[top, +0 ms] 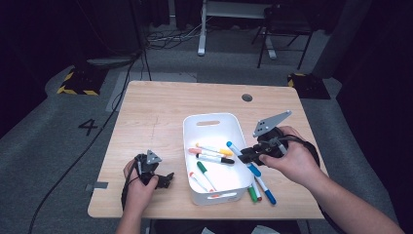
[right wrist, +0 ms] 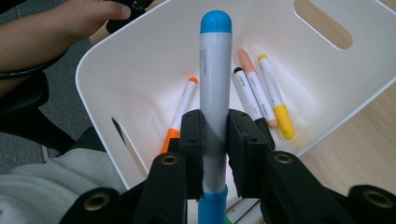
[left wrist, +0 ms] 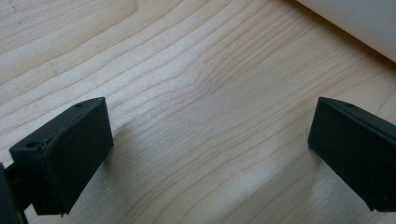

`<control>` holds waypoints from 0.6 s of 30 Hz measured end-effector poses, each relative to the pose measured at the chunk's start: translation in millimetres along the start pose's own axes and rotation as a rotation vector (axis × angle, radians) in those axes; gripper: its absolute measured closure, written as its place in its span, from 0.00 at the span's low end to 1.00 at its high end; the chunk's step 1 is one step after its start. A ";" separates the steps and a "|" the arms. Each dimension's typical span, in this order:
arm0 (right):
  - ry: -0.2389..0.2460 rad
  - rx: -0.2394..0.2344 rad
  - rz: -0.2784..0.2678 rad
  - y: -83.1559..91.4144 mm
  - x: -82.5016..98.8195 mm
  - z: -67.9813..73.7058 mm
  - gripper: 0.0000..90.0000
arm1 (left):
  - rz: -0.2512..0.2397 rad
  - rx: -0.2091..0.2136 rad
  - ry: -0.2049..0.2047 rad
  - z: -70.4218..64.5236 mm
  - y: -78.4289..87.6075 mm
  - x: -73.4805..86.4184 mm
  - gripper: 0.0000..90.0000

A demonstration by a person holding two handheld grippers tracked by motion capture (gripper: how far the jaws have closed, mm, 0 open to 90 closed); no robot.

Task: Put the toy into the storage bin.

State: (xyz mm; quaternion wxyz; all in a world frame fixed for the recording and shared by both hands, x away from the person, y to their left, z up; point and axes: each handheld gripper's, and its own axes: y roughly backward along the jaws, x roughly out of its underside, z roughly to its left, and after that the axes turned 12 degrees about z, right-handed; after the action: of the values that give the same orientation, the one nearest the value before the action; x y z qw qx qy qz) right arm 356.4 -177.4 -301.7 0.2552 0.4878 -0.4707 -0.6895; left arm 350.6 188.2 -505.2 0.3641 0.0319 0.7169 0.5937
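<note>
A white bin (top: 209, 117) stands in the middle of the wooden table (top: 156, 112), with several markers lying inside. My right gripper (top: 246, 155) hovers over the bin's right rim, shut on a grey marker with blue ends (top: 233, 147). In the right gripper view the jaws (right wrist: 215, 135) clamp this blue-capped marker (right wrist: 215, 70) at mid-length, and it points into the bin (right wrist: 140, 60). Below it lie an orange marker (right wrist: 180, 116), a black one (right wrist: 245, 91) and a yellow one (right wrist: 275, 98). Left of the bin, my left gripper (top: 165, 180) rests low on the table, open and holding nothing (left wrist: 210, 149).
A green marker (top: 253, 193) and a blue marker (top: 265, 190) lie on the table beside the bin's front right corner. The bin's white wall (left wrist: 355, 23) is just beyond the left jaws. A round grommet (top: 247, 97) sits at the table's far side.
</note>
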 end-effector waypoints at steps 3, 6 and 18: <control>0.011 -0.002 0.003 -1.3 -5.3 2.6 0.85 | -0.001 0.001 0.001 0.0 -0.1 0.0 0.00; 0.024 -0.006 -0.001 -2.3 -9.9 4.7 0.85 | -0.001 0.001 0.000 0.0 -0.1 0.0 0.00; 0.055 -0.025 0.037 -14.8 -19.5 13.6 0.86 | -0.001 0.000 0.000 0.0 -0.1 0.0 0.00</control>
State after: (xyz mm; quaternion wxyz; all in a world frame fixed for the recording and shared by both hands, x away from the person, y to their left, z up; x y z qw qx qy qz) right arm 353.3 -149.8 -305.5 0.2868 0.4945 -0.4636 -0.6770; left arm 350.6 188.2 -505.3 0.3644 0.0316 0.7170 0.5934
